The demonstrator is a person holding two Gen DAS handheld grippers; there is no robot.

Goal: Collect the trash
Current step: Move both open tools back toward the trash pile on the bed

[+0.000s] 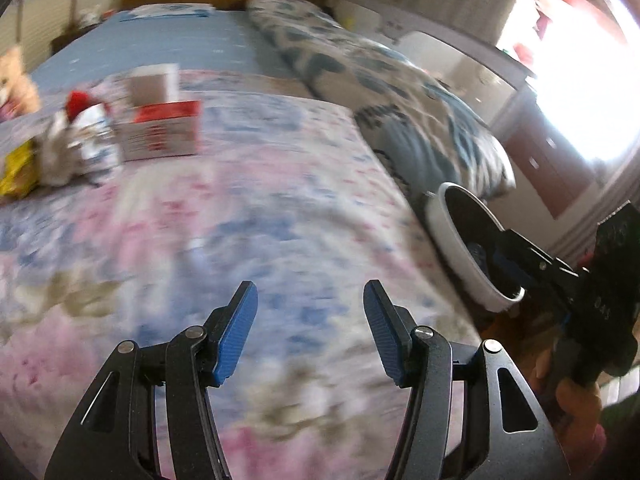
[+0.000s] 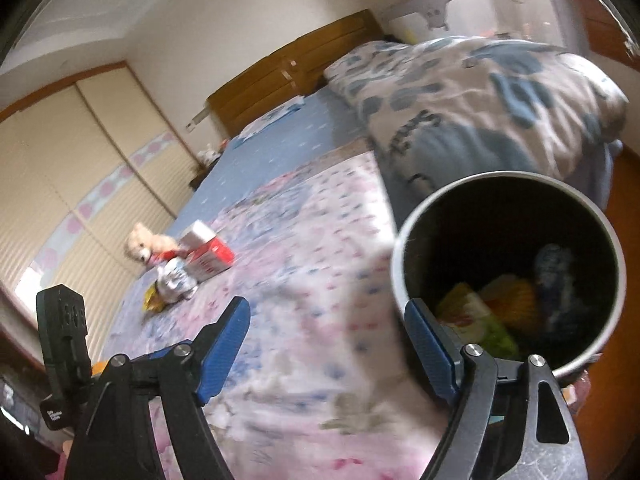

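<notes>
Reaching blurred, both claws wide and empty — left gripper (image 1: 310,334) or right gripper (image 2: 327,346) could snag the sheet (image 1: 248,216), not the foil wrapper (image 2: 176,278).

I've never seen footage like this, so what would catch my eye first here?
Probably the bin beside the bed, with colourful wrappers already inside. Next, the litter pile far across the flowered sheet: a red-and-white box, crumpled foil and a yellow packet, with a teddy behind. Both pairs of blue-padded jaws stand open and empty.

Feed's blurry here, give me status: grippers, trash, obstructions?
Left gripper and right gripper open, empty. Trash pile on bed by red-white box. Bin partly filled. Nothing blocking.
</notes>
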